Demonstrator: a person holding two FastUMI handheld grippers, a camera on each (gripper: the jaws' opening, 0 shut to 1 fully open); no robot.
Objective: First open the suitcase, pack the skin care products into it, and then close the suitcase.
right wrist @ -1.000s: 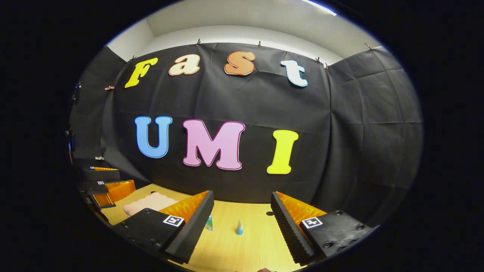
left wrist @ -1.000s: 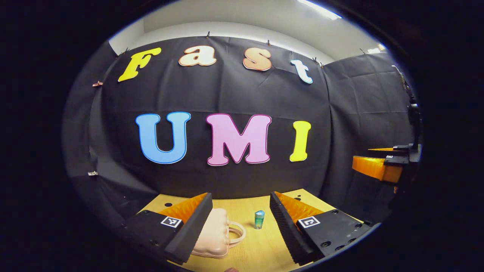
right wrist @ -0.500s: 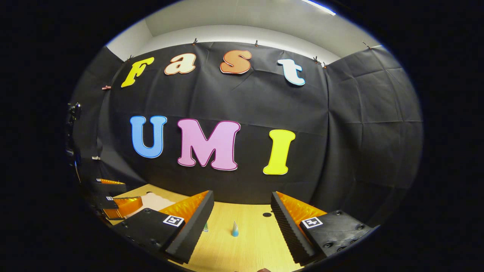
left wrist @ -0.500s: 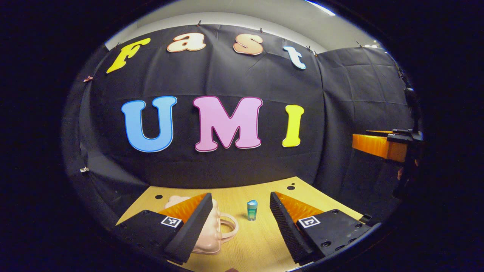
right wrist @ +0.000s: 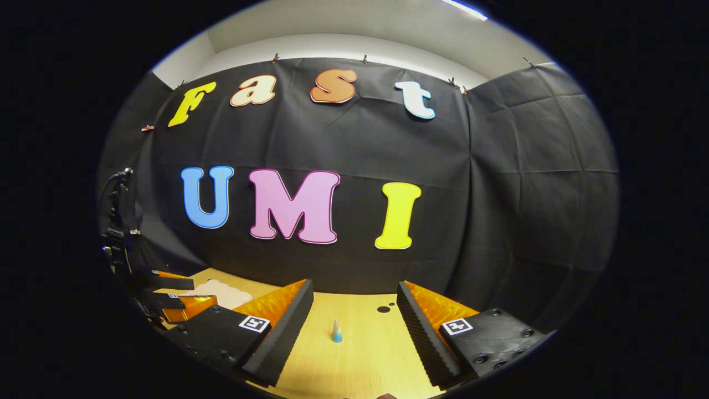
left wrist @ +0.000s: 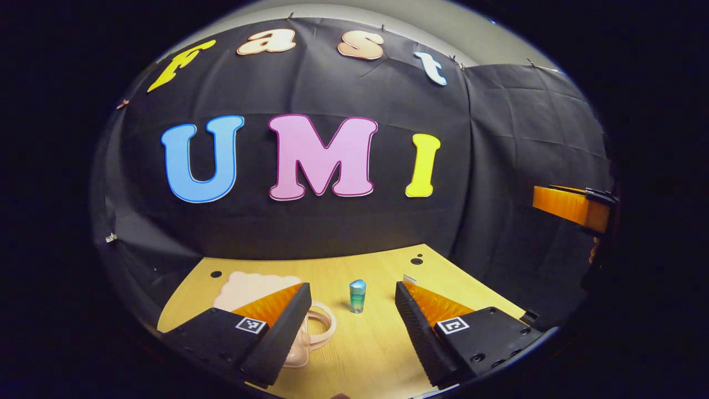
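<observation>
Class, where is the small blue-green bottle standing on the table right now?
In the left gripper view, the small blue-green bottle stands upright on the wooden table, just right of the closed pink suitcase, ahead between the open left gripper fingers.

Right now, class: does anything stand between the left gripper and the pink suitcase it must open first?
Nothing visible does. The left gripper is open, and the pink suitcase lies closed on the table just beyond its left finger. The small teal bottle stands apart, to the suitcase's right.

Bare table (left wrist: 382,354) between suitcase (left wrist: 249,285) and bottle (left wrist: 357,295); small tube (right wrist: 335,331) upright alone on open tabletop
</observation>
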